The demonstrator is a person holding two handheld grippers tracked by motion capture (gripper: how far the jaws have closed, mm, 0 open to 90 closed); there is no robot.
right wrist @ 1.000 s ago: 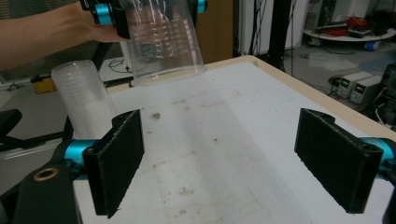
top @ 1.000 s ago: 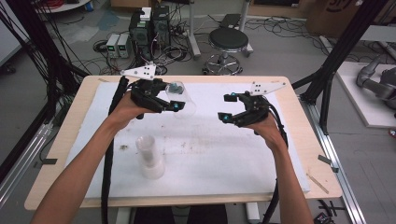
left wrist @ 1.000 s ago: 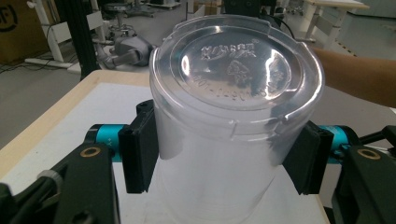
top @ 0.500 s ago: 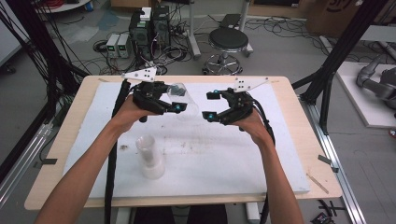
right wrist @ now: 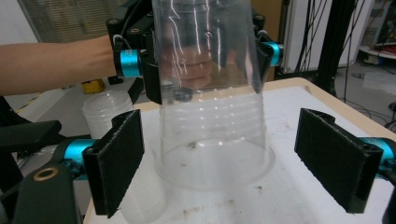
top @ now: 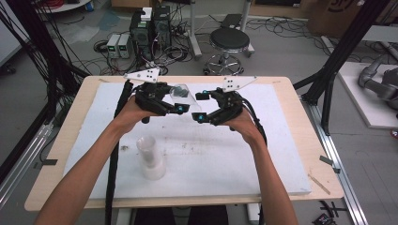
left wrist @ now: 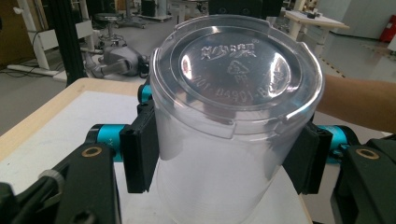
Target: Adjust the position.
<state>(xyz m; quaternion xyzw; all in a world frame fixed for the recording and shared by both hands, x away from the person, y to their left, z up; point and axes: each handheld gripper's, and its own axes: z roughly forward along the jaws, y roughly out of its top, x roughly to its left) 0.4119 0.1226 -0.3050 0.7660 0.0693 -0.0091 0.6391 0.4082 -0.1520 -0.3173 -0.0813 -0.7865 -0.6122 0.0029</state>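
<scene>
Clear, ribbed plastic cup, embossed base: held above the white-topped counter near its far edge, clamped between left gripper jaws. Right gripper: jaws wide, flanking the cup's open rim, not touching. Stacked translucent white cups: upright, nearer, left.

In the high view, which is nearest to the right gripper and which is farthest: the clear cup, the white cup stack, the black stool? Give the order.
Measured from the right gripper:
1. Clear cup, just to its left, held in the left gripper above the table's far middle.
2. White cup stack, on the white board, toward the person's near left.
3. Black stool, on the floor beyond the table's far edge.
</scene>
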